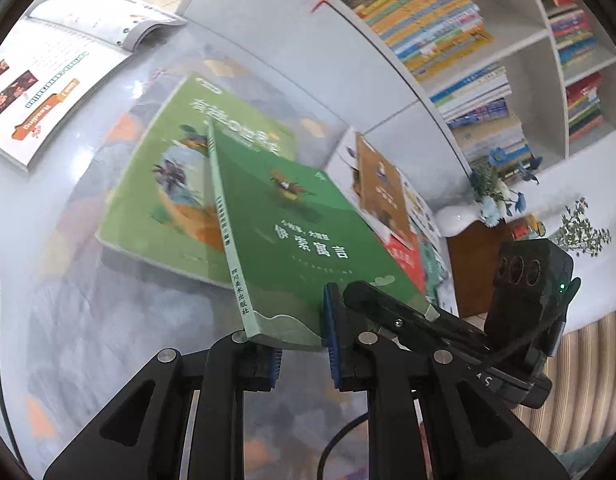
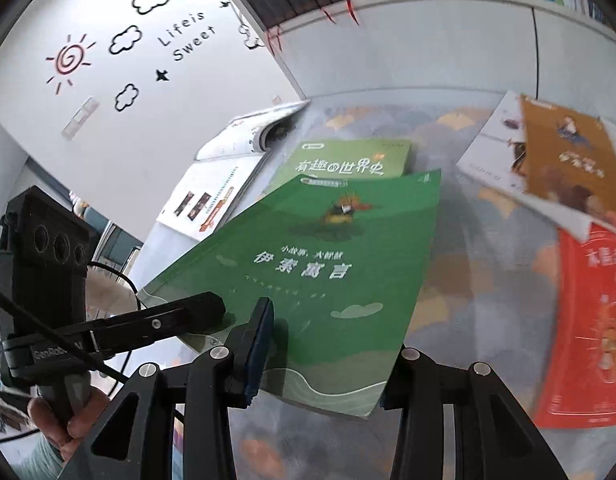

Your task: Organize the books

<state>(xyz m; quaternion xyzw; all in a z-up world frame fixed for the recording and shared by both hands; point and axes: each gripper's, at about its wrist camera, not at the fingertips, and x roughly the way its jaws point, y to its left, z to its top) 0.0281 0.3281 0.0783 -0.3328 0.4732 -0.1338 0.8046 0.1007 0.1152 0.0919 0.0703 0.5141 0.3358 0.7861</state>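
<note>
A: While both grippers carried the dark green paperback book with white title lettering point(image 2: 320, 272), which step was in hand?

B: The carrying step, I judged. The left gripper point(image 1: 301, 344) was pinching that book by its lower edge near the spine, and the right gripper point(image 2: 324, 364) was clamped on its bottom edge, blue pad on the cover. The book hung tilted above the grey patterned floor mat point(image 1: 79, 320), clear of it.

A: And what lay around it?

B: Just beyond the held book lay a light green paperback point(image 2: 348, 160); further beyond that, an open white workbook point(image 1: 51, 80). Right of the held book sat an orange-brown book point(image 2: 568, 152) and a red book point(image 2: 588, 320). The white bookshelf point(image 1: 488, 64) stood behind them all.

A: What did the next move call for?

B: Probably squaring it over a pile or shelf slot, both grips kept tight
</note>
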